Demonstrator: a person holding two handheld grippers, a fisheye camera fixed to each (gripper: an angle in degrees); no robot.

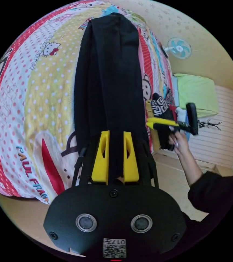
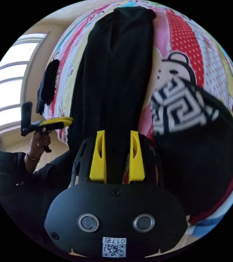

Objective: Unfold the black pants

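The black pants point(image 1: 109, 76) lay stretched lengthwise across a bed, running from the near edge toward the far side. In the left gripper view, the left tongs point(image 1: 115, 135) had their two yellow jaws set either side of a bunched fold of the pants at the near end, the cloth filling the gap between them, so they appeared clamped on it. In the right gripper view, the right tongs point(image 2: 117, 133) stood the same way, both yellow jaws pressed against the dark cloth of the pants point(image 2: 113, 76).

The bed cover point(image 1: 40, 90) beneath was brightly patterned with polka dots, stripes and cartoon figures. Beside the pants lay a black garment with a black-and-white geometric band point(image 2: 180, 109), near the bed's edge.

In the left gripper view, a person's hand point(image 1: 177, 142) held the other tool, a dark sleeve behind it. A teal fan point(image 1: 179, 48) hung on the yellow wall, above a green-covered piece of furniture point(image 1: 196, 91). The right gripper view showed a bright window point(image 2: 6, 90).
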